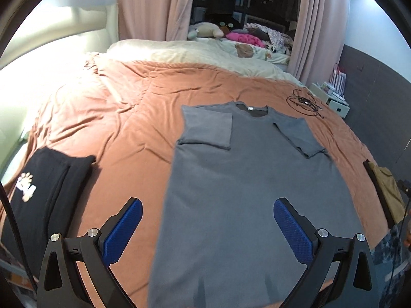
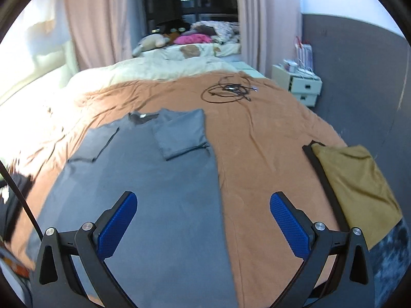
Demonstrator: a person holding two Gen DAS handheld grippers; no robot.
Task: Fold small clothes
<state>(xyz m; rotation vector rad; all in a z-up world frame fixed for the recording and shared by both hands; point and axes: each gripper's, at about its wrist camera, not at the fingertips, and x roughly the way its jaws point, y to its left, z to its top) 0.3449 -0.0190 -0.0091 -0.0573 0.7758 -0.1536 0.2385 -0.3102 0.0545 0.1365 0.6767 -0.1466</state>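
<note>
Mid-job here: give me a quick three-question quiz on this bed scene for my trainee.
1. True or false: both sleeves of the grey T-shirt are folded inward.
2. What lies nearest beyond the shirt's collar? A) black cable B) mustard garment C) black folded garment
3. Fill in: the left gripper and right gripper are both ____.

Key: 1 true; 2 A; 3 open, holding nothing.

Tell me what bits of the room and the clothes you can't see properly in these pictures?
- Grey T-shirt hem: cut off by the bottom edge, both wrist views.
- Black garment: its print is partly cut off at the left view's edge; blurred in the right view.
- Mustard cloth: folded, type unclear.
- Black cable: ends too small.
</note>
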